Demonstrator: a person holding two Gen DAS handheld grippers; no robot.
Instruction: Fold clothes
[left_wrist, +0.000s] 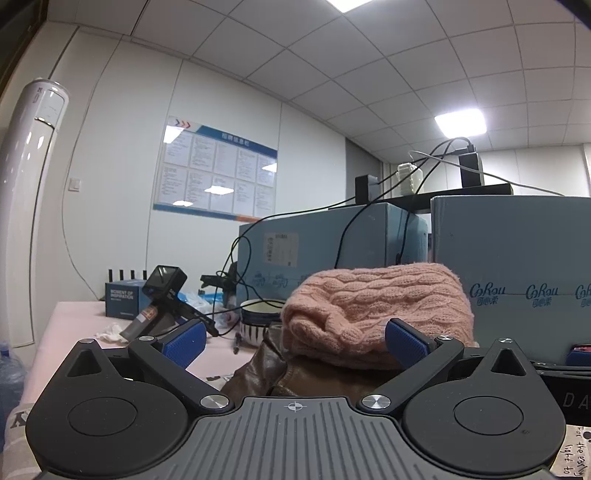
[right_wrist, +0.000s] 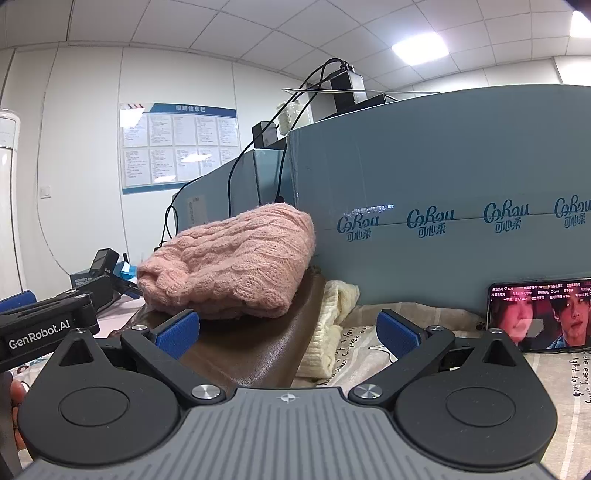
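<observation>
- the left gripper (left_wrist: 294, 341) has its blue-padded fingers (left_wrist: 183, 341) spread wide, with nothing between them; it sits low, near the table, facing the pile of clothes.
- the right gripper (right_wrist: 288, 330) is spread just as wide and holds nothing; its fingers frame the near edge of the brown garment.
- the pink knit sweater (left_wrist: 376, 314) is folded into a thick bundle and lies on top of the brown leather garment (left_wrist: 266, 373), straight ahead of the left gripper and just past its fingertips.
- from the right wrist view the same pink knit sweater (right_wrist: 229, 262) sits left of centre on the brown leather garment (right_wrist: 251, 350), which spreads toward the camera and reaches between the right fingers.
- a cream knit garment (right_wrist: 332, 325) lies crumpled just right of the brown one, touching its edge, near the foot of the blue cartons.
- blue cartons (right_wrist: 443, 206) printed with a repeated logo stand behind the clothes, filling the far right.
- a phone (right_wrist: 539, 314) with a lit screen leans against the carton at the right, on a printed cloth (right_wrist: 369, 354) that covers the near surface.
- to the far left on the pink table (left_wrist: 70, 317) stand a striped bowl (left_wrist: 258, 317), a black handheld device (left_wrist: 162, 295) and a small blue box (left_wrist: 123, 299).
- part of the left gripper's body, marked genrobot.ai, shows at the left edge of the right wrist view.
</observation>
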